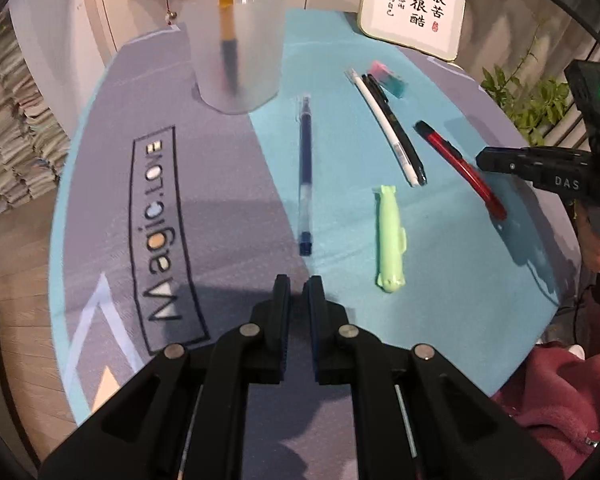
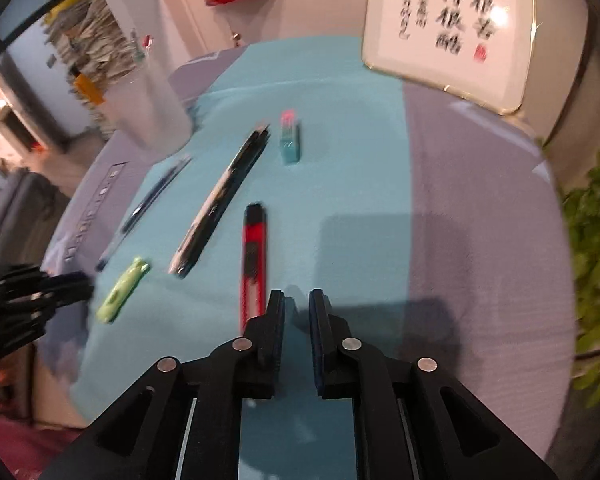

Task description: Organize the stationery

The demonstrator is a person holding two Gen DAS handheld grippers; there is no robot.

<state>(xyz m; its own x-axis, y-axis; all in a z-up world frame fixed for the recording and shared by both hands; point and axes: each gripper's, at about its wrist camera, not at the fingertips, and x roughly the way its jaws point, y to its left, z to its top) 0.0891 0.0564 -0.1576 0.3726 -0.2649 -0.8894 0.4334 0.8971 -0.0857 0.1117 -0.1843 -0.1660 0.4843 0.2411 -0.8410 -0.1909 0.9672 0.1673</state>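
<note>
Pens lie in a row near the cup for easy pickup; we hold both tools, left and right, slightly spread, gripping nothing.

R gripper low over mat, jaws slightly apart w/ nothing between, L finger tip by near end of red utility knife. Black+white pens side by side further left, then blue pen, green whale-shaped item. Teal eraser beyond. Frosted cup far left. L gripper at left edge, blurry.
</note>
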